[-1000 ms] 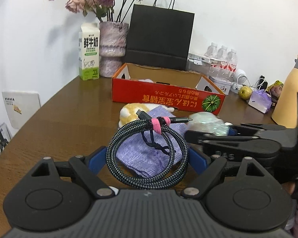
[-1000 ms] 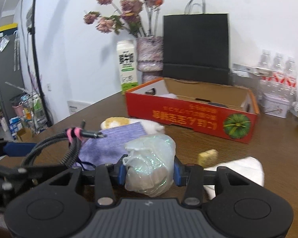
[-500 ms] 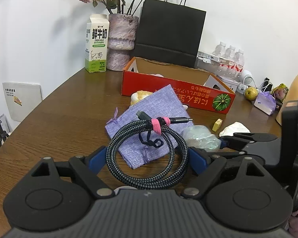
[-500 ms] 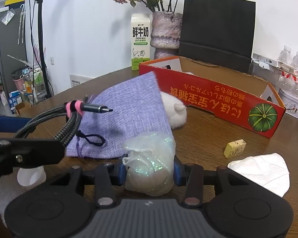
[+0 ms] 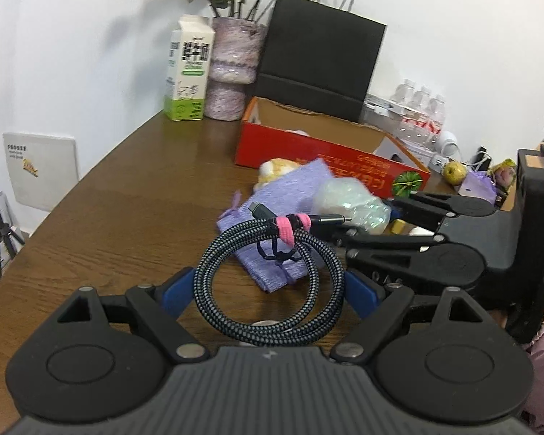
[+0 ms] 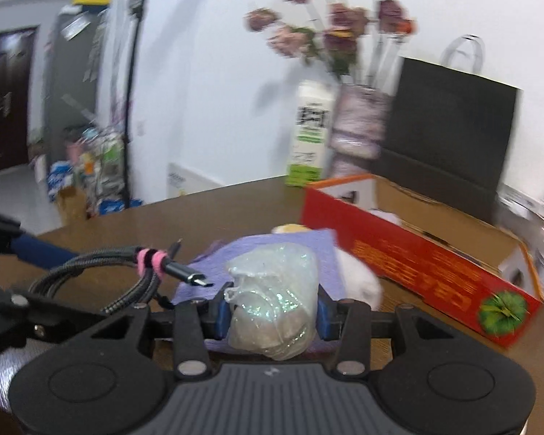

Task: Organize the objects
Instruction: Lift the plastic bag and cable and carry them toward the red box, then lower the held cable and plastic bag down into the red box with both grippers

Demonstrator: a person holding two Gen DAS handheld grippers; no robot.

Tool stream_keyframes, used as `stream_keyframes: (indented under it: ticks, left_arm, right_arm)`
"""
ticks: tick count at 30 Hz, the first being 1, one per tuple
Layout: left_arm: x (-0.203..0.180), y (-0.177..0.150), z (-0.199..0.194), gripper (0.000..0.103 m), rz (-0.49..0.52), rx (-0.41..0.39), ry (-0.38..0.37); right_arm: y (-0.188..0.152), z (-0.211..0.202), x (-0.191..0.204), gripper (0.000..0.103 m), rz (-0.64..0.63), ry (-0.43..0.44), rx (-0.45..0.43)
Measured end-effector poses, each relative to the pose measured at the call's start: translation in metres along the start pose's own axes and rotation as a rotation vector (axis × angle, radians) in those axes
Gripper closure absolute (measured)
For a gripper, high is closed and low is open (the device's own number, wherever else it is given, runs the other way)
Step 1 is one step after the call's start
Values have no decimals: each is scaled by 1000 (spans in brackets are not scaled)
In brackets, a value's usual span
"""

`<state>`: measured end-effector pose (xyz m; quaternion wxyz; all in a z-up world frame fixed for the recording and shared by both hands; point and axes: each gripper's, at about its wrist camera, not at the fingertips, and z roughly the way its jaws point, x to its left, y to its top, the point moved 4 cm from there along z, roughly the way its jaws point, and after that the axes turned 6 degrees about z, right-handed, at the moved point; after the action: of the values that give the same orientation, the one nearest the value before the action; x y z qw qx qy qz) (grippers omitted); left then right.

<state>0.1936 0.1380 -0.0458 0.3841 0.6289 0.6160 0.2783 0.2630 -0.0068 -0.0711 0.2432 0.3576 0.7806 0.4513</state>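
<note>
My left gripper (image 5: pixel 268 290) is shut on a coiled black braided cable (image 5: pixel 268 282) bound with a pink tie; its blue pads stand wide on either side of the coil. My right gripper (image 6: pixel 272 311) is shut on a clear, glittery plastic bundle (image 6: pixel 272 301), which also shows in the left wrist view (image 5: pixel 348 203). Both are held above the brown table (image 5: pixel 127 217). Below them lies a purple drawstring pouch (image 5: pixel 279 195) with a yellow and white plush toy (image 5: pixel 272 170) behind it. A red cardboard box (image 5: pixel 326 156) stands open beyond.
A milk carton (image 5: pixel 188 72), a vase of dried flowers (image 5: pixel 232 65) and a black paper bag (image 5: pixel 319 58) line the wall. Water bottles (image 5: pixel 420 105), an apple (image 5: pixel 453 172) and small clutter sit at the right. The table edge curves away on the left.
Both grippers have shifted sideways over the table with their loads still held. The right one has rolled, so its view now tilts and swings left. The pouch sits further right in the left wrist view.
</note>
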Motion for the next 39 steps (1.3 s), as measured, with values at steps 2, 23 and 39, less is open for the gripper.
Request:
stream_keyframes:
  ticks: [2, 23, 39]
  left_arm:
    - [6, -1, 0, 15, -5, 2, 9]
    - [36, 1, -27, 15, -25, -60, 124]
    - [-27, 14, -23, 15, 58, -110, 94]
  right_arm:
    - [-4, 9, 7, 61, -22, 17, 46]
    - [-9, 15, 12, 61, 35, 14, 75]
    - [-13, -61, -32, 61, 215, -121, -6]
